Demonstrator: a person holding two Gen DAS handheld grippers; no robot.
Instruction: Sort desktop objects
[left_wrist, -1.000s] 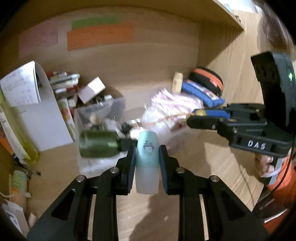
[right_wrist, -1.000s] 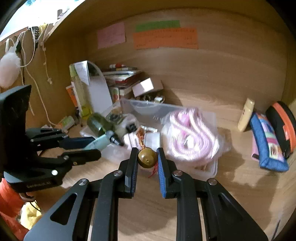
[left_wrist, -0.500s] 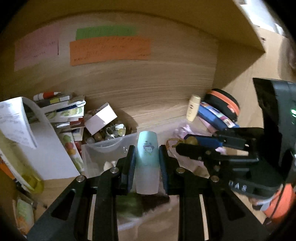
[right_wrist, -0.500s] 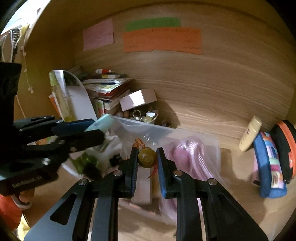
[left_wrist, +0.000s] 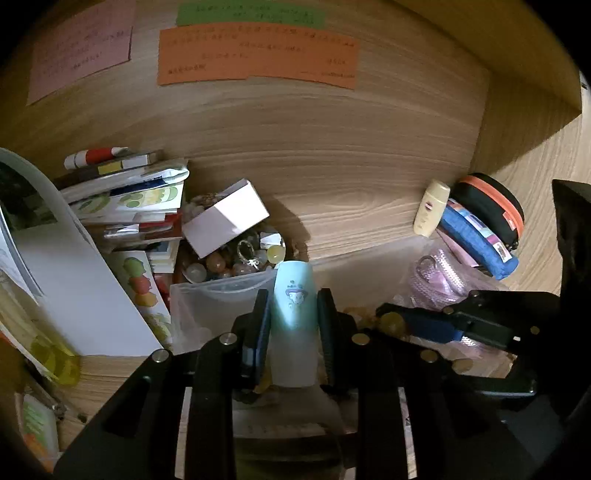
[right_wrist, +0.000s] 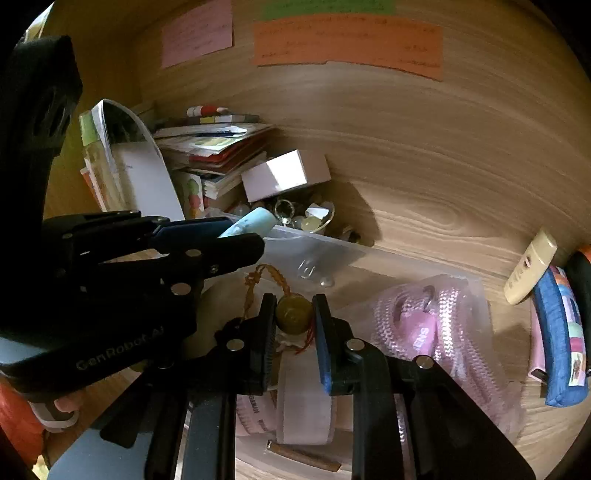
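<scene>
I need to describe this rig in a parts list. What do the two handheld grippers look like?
Both grippers are matte black with silver rivets along the linkage arms and blue pads inside the fingers. The left gripper carries pale "GenRobot.AI" lettering on its body; an orange sleeve shows beneath it.

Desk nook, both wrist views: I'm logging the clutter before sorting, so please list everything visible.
Tube: one, mint green, in left gripper.
Bead charm: one, olive gold, in right gripper.
Clear bin: one, below both grippers.
Pink cord bag: one, in bin, right side.
White box: one, atop trinket dish.
Book stack: several, left rear.
Cream bottle: one, against back wall.
Blue pouch: one, far right.
Wall notes: three, pink, green, orange.
Left gripper: shut.
Right gripper: shut.
</scene>
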